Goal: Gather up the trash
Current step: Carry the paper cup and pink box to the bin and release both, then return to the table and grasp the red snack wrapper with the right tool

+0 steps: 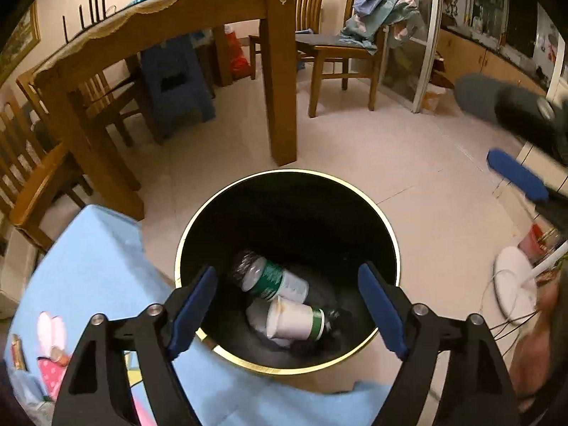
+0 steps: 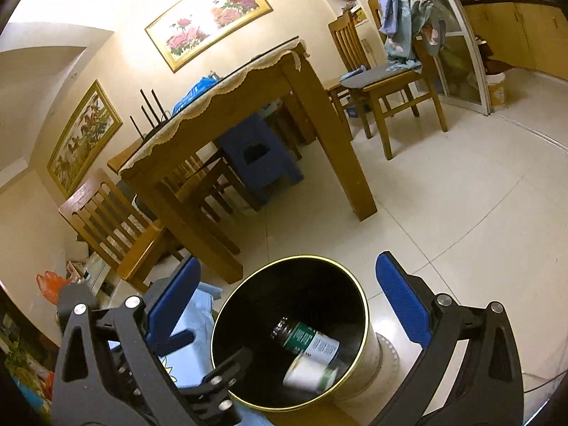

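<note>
The left gripper [image 1: 287, 307] hangs over the bin [image 1: 387, 227], jaws wide apart with nothing between them, the blue pads [image 1: 193, 307] framing the bin's mouth. The right gripper [image 2: 289, 307] is spread just as wide and holds nothing either; it sits off to one side of the bin [image 2: 358, 284], pointing across the rim. From the left wrist view its blue pad [image 1: 516, 177] shows blurred at the right edge.

Down in the bin lie a bottle [image 1: 271, 280] with a green and white label and a cup [image 1: 294, 319], white with a green band, on its side and touching the bottle. The bin is black inside with a gold rim, standing on the floor [image 1: 408, 163] just beside a blue cloth [image 1: 96, 262] that covers something low.

Beyond it stands a wooden table [image 2: 319, 113] with a lace-edged cover, a blue stool [image 2: 261, 158] tucked under it and chairs [image 2: 117, 223] around. Further back another chair [image 2: 397, 81] carries a heap of clothes [image 2: 404, 21], and two flower paintings [image 2: 209, 17] hang on the wall
</note>
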`<control>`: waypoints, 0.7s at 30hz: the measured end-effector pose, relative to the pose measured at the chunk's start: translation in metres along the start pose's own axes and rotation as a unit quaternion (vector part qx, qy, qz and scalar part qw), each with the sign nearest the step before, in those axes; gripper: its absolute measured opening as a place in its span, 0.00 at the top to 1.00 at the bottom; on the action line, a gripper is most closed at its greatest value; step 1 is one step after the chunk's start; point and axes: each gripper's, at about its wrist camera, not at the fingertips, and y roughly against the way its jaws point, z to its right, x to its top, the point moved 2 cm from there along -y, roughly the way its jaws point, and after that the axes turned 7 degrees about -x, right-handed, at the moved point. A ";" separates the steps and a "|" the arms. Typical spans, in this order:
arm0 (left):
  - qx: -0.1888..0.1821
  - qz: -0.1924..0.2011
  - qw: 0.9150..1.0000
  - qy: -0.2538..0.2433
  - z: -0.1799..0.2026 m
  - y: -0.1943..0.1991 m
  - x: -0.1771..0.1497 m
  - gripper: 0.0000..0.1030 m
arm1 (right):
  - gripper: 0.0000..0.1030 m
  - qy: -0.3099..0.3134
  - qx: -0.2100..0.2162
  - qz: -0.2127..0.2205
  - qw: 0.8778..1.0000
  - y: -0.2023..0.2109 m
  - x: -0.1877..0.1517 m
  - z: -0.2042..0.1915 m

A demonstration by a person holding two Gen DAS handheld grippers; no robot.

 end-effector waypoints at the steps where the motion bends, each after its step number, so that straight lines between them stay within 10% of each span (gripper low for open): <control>1: 0.006 0.000 1.000 0.001 -0.001 0.003 -0.002 0.23 | 0.05 -0.001 -0.003 0.005 1.000 0.002 0.000 0.001; 6: 0.054 0.013 0.998 0.034 -0.025 0.044 -0.038 0.06 | 0.05 0.014 -0.027 0.010 0.999 0.003 -0.006 -0.003; 12: 0.147 0.040 0.986 0.062 -0.056 0.109 -0.089 0.06 | 0.05 0.063 -0.055 0.005 0.997 -0.003 -0.027 -0.031; 21: 0.190 0.075 0.967 0.153 -0.115 0.192 -0.154 0.06 | 0.05 0.196 -0.043 -0.024 0.979 -0.016 -0.088 -0.120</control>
